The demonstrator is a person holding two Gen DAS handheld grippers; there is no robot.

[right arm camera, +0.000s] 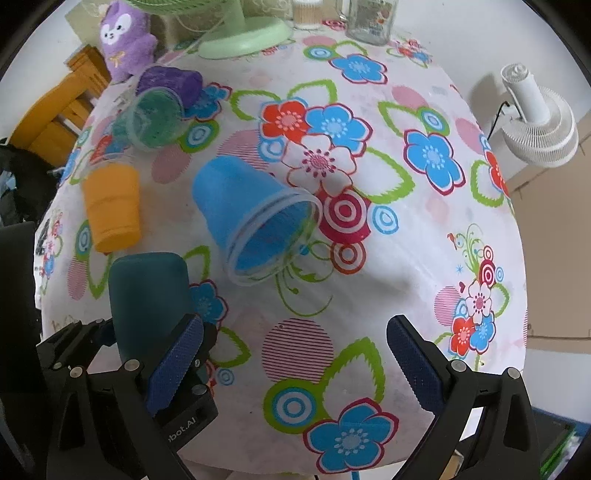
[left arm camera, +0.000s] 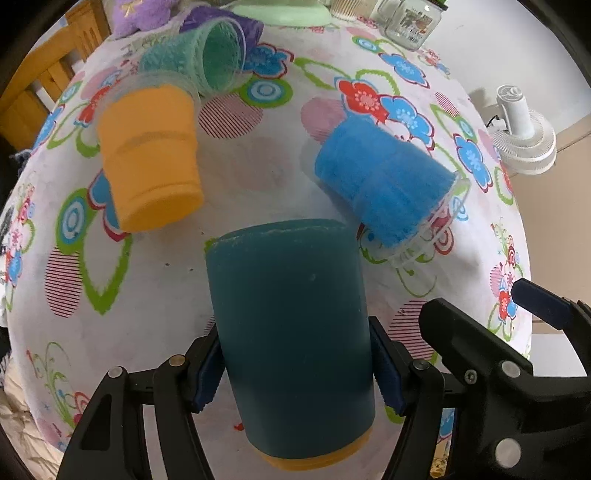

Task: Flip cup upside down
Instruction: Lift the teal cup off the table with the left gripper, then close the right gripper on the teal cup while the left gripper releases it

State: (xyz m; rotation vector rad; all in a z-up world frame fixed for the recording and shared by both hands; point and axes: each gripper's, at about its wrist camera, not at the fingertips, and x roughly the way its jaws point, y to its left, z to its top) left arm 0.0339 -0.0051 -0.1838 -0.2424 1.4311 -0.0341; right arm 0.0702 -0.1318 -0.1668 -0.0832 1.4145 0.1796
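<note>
My left gripper [left arm camera: 295, 369] is shut on a dark teal cup [left arm camera: 291, 332], its blue pads pressed on both sides, the closed base pointing away and an orange rim toward me. The same cup [right arm camera: 147, 295] shows at lower left in the right wrist view, held over the table. My right gripper [right arm camera: 291, 362] is open and empty above the flowered tablecloth [right arm camera: 369, 258]. A blue cup [right arm camera: 251, 218] lies on its side near the middle, also in the left wrist view [left arm camera: 384, 177]. An orange cup [left arm camera: 147, 155] stands upside down at left.
A green cup [left arm camera: 199, 59] lies on its side at the back left beside a purple cup [right arm camera: 170, 83]. A purple plush toy [right arm camera: 125, 37], a green fan base [right arm camera: 243, 37] and a glass jar [left arm camera: 413, 22] stand at the far edge. A white fan [right arm camera: 535, 118] sits off the table at right.
</note>
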